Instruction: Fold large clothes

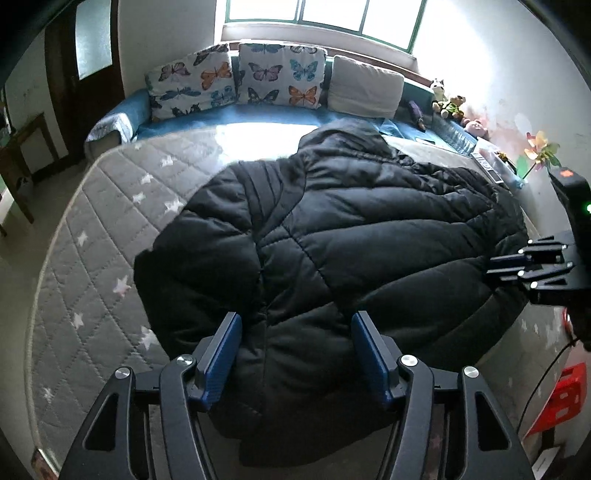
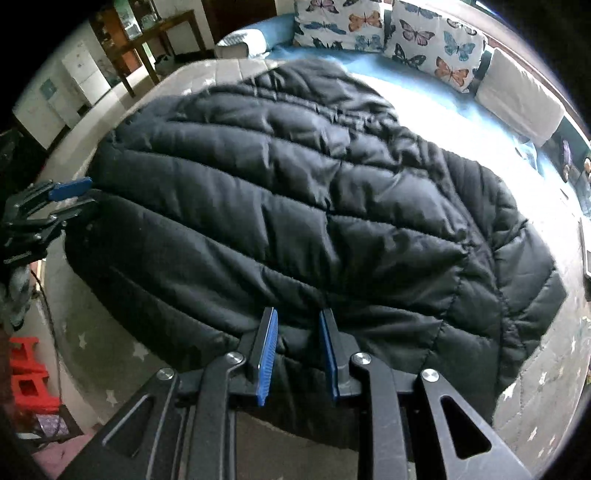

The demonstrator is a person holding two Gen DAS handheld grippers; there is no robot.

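the jacket (image 1: 332, 236) lies spread on the mattress (image 1: 92, 229). behind it, three pillows (image 1: 273, 77) stand in a row along the wall under the window (image 1: 325, 14). soft toys (image 1: 448, 103) sit right of the pillows. the left gripper (image 1: 295, 354) is above the jacket's near edge; the right gripper (image 2: 297, 354) is over its edge further right. a stool (image 2: 27, 376) stands on the floor before the mattress.

A black quilted jacket (image 1: 332, 236) of smooth, faintly shiny cloth lies on a matt grey stitched mattress (image 1: 92, 258); matt black hand-held gripper (image 1: 295, 354) with ribbed blue pads (image 1: 221, 363).
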